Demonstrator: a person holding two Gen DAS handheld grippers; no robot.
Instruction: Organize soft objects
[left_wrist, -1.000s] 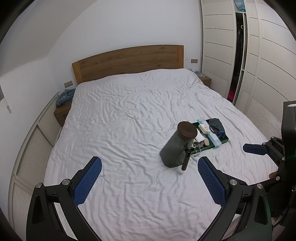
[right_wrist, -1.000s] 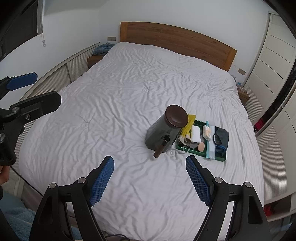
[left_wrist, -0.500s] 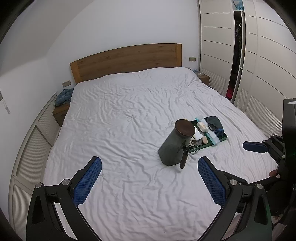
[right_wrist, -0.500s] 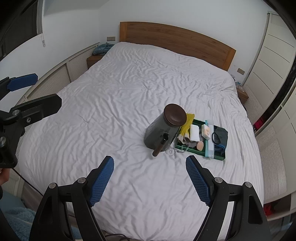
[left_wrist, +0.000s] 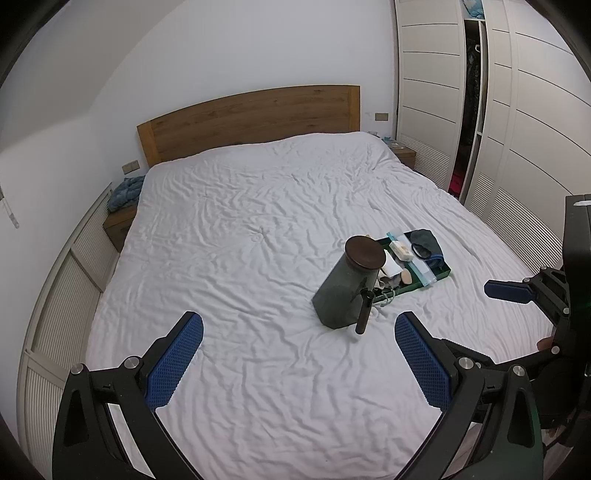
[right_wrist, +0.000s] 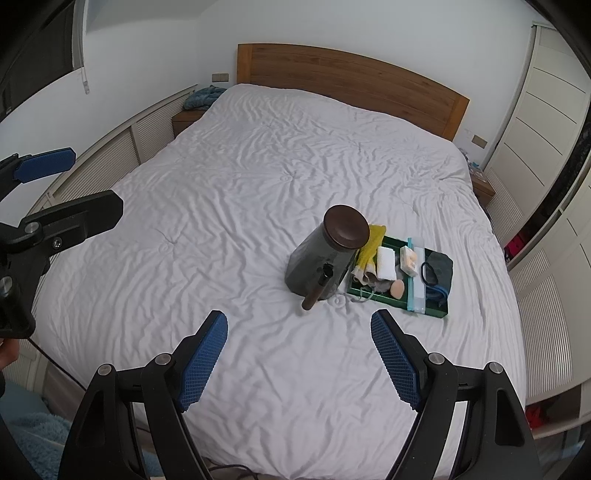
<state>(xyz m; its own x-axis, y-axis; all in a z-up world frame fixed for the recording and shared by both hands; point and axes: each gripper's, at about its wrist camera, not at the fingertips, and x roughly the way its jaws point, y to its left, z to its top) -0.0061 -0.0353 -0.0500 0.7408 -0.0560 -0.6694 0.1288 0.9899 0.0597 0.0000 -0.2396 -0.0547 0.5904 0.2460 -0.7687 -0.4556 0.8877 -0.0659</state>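
White bed (right_wrist: 258, 177): green tray (right_wrist: 428, 308) of soft items at 1 o'clock beside lidded jar (right_wrist: 325, 254). Both hand-held grippers, left (left_wrist: 297, 354) and right (right_wrist: 299, 354), gape empty; approach tray past jar's handle.

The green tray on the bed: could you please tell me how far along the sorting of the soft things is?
Nothing looks done yet. The green tray is full of small items, including a yellow cloth and a white pad, beside a dark jug. Nothing is in hand: the left hand-held gripper and right hand-held gripper hover open over the bed. All sorting remains.
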